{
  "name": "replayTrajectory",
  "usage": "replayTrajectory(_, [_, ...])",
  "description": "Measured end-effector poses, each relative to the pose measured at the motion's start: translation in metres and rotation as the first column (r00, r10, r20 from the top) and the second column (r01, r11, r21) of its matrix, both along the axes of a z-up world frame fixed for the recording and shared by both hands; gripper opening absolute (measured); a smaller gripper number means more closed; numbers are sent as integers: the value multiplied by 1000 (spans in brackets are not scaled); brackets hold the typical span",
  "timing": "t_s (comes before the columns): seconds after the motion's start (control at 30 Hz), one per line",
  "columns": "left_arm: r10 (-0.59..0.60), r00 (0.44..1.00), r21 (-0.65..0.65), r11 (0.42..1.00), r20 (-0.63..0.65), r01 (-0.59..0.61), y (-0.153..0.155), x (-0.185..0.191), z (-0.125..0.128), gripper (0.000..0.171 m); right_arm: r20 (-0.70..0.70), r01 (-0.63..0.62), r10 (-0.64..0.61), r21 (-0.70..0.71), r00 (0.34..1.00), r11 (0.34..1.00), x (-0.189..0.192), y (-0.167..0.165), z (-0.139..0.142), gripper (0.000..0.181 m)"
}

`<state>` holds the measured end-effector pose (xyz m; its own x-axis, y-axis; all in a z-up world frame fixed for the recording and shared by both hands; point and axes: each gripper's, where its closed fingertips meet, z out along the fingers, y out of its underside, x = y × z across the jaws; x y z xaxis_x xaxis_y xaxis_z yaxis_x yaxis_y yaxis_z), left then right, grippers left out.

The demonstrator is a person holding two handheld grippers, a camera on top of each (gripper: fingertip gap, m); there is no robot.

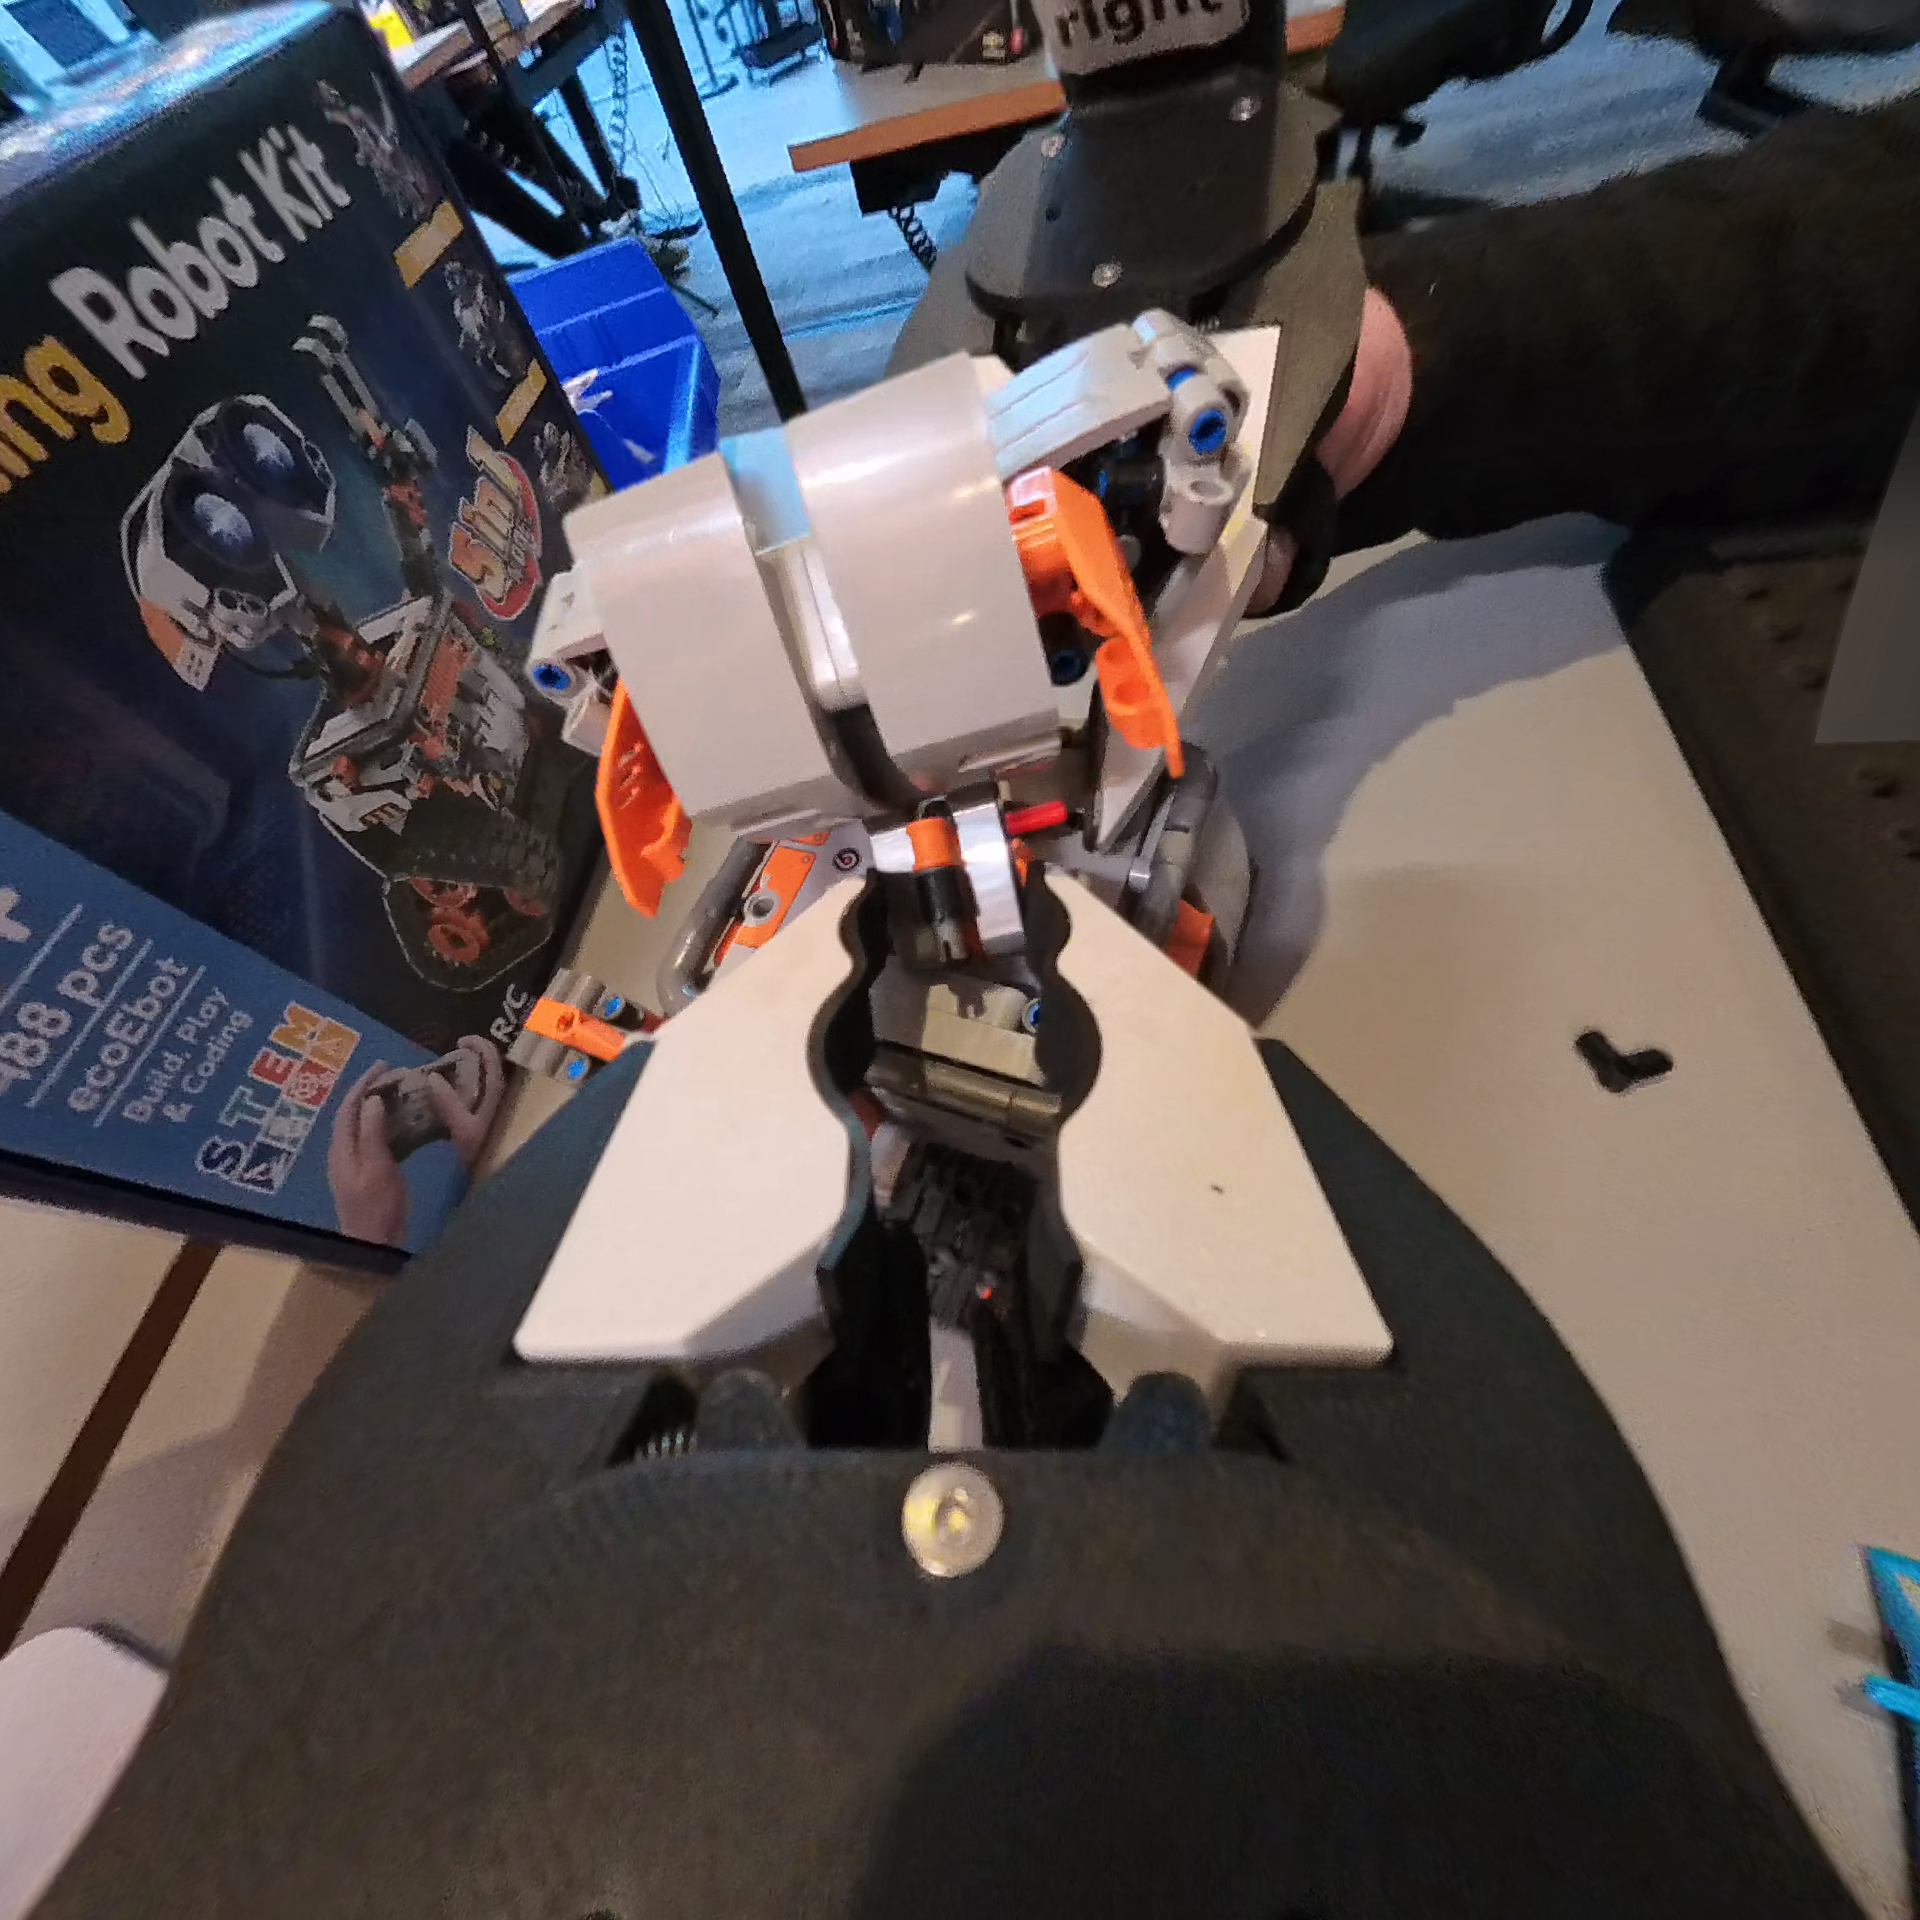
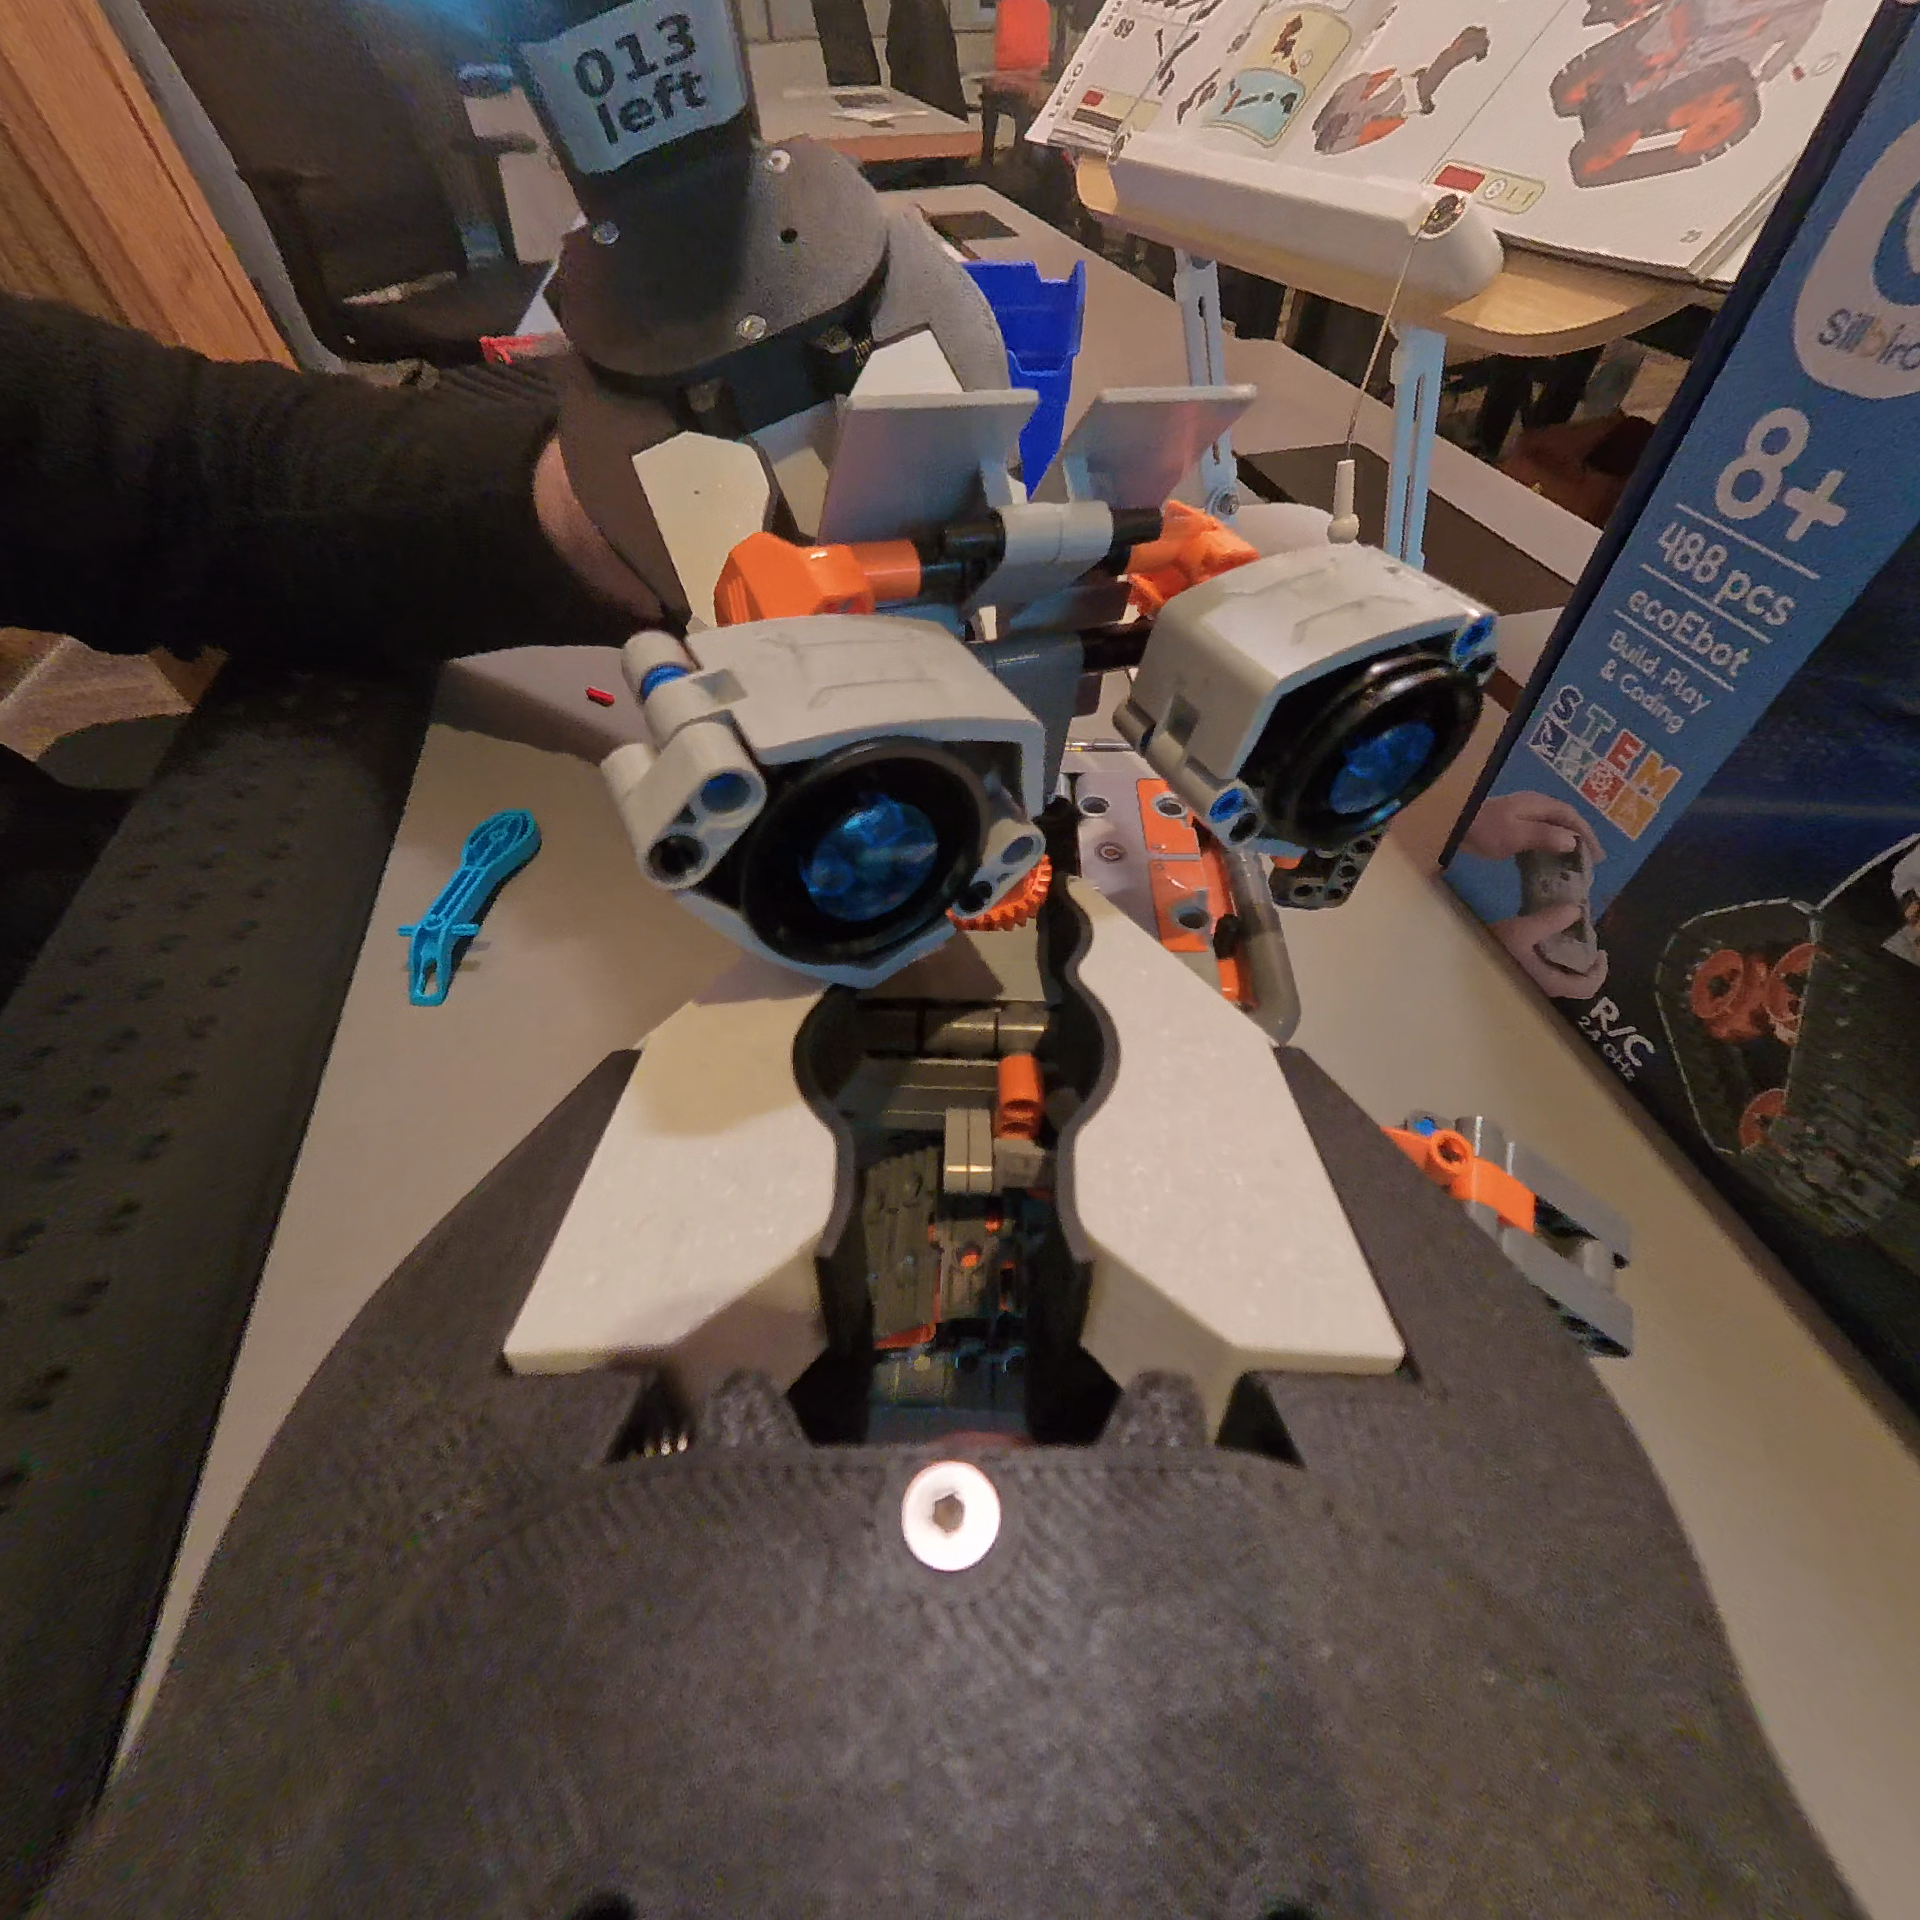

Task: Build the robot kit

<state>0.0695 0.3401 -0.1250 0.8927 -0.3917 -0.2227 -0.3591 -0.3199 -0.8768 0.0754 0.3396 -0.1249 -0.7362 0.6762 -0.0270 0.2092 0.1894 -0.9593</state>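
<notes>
The left tool (image 1: 951,914) has its pale fingers (image 1: 727,1122) drawn narrow around the neck of a brick-built robot model (image 1: 831,592). The grey-and-orange neck joint fills the gap at the tips, so it appears to be clamped there. The model stands on the pale worktop (image 1: 1455,883) in the middle of the frame, with its grey head tipped toward the upper right. The right tool (image 2: 935,966) comes at the model from the opposite side, beneath the two blue-lensed eye housings. One eye hides its left fingertip. Its fingers sit close on either side of the model's dark body, but I cannot tell whether they grip it or merely flank it. In each view the other tool shows at the top of the frame behind the model, held by a person's hand (image 1: 1361,405) in a dark sleeve. The kit box (image 1: 260,520) leans at the left of the left wrist view, with a small grey-and-orange sub-assembly (image 1: 571,1023) at its foot. A black L-shaped piece (image 1: 1621,1060) lies well apart at the right. In the right wrist view a teal plastic lever piece (image 2: 473,904) lies at the left on the worktop. An open instruction booklet (image 2: 1455,94) rests on a stand at the upper right.
</notes>
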Motion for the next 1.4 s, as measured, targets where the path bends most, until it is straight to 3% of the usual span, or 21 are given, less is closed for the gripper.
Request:
replayTrajectory(0.37, [23,992,-20,999,-122,-26,1,-1,-1,26,26,-15,16,-30,1000,999,0,1,-1,24])
replayTrajectory(0.9, [55,994,18,998,-98,-54,2,-4,1,25,31,-14,14,-1,999,1000,-2,-1,-2,8])
replayTrajectory(1.17, [59,997,30,998,-58,-58,2,-7,2,25,19,0,0,4,1000,1000,-4,-2,-1,9])
replayTrajectory(1.4, [5,999,32,999,-51,-3,0,-5,-1,25,-11,-2,3,35,1000,999,11,10,1,26])
